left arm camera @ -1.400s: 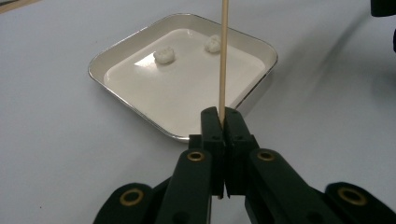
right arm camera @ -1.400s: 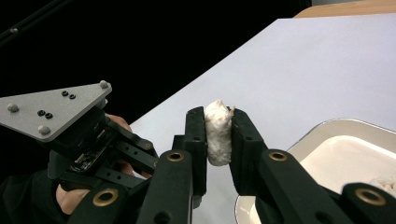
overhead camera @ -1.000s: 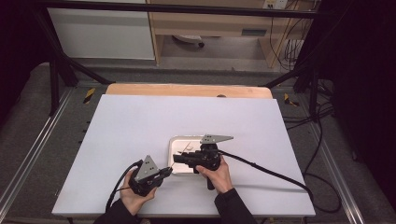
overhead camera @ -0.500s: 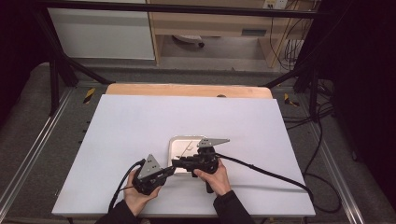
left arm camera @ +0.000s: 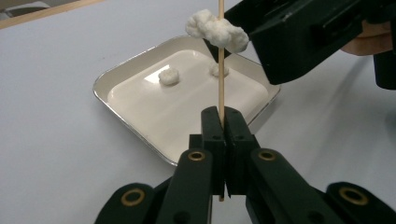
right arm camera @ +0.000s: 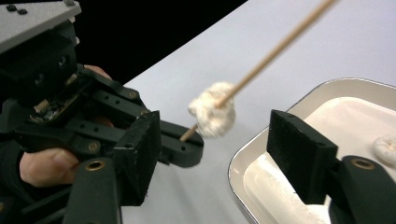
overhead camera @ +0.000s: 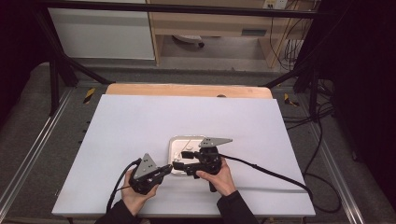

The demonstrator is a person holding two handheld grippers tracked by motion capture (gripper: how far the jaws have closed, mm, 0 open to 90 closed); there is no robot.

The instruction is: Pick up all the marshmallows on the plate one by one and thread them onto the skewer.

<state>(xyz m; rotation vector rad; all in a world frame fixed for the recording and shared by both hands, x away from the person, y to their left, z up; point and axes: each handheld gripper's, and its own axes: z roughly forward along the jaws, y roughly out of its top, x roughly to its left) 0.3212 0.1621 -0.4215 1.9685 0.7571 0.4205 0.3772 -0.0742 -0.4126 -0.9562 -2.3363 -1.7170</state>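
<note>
Thin wooden skewer (left arm camera: 221, 70), fluffy white lump (left arm camera: 216, 31) (cotton-like), glossy metal tray (left arm camera: 140, 74)

Two black grippers (overhead camera: 163, 169) (overhead camera: 180, 159) with brass-ringed pivots. Each carries a grey three-cornered plate (overhead camera: 145, 164) on top and trails a black cable (overhead camera: 275, 175). The person wears dark sleeves (overhead camera: 236, 207).

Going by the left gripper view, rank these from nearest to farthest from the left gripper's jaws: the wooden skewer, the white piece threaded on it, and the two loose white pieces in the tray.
1. Wooden skewer: clamped between the left gripper's jaws.
2. Threaded white piece: up the skewer, beside the right gripper.
3. Two loose white pieces: in the tray, beyond; too close to rank.
</note>
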